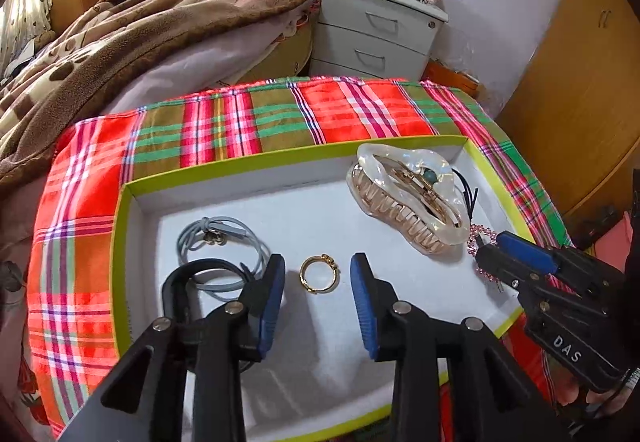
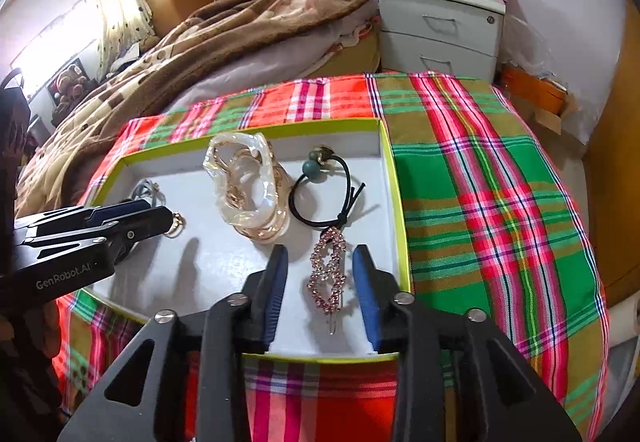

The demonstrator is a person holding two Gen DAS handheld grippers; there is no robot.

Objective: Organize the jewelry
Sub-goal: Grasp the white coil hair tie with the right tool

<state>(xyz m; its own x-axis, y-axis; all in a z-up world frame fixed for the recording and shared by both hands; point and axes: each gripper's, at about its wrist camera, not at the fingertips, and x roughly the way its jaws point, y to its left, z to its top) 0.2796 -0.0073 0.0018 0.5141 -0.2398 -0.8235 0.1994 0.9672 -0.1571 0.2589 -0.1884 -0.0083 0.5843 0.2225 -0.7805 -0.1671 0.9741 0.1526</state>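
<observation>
A shallow white tray with a lime rim [image 1: 248, 166] [image 2: 394, 178] sits on a plaid cloth. In it lie a gold ring [image 1: 319, 274] [image 2: 177, 223], a grey cord bracelet [image 1: 218, 242], a pearly claw hair clip [image 1: 408, 198] [image 2: 248, 186], a black hair tie with green beads [image 2: 324, 190] and a pink rhinestone hair pin [image 2: 330, 274] [image 1: 476, 240]. My left gripper [image 1: 318, 278] is open, its jaws either side of the ring, just above the tray. My right gripper [image 2: 320, 274] is open, its jaws either side of the rhinestone pin.
The plaid cloth [image 2: 480, 182] covers a round table. Behind it are a bed with a brown blanket [image 1: 140, 26], a grey nightstand [image 1: 376, 30] with clutter on top, and wooden wardrobes [image 1: 580, 82] at the right.
</observation>
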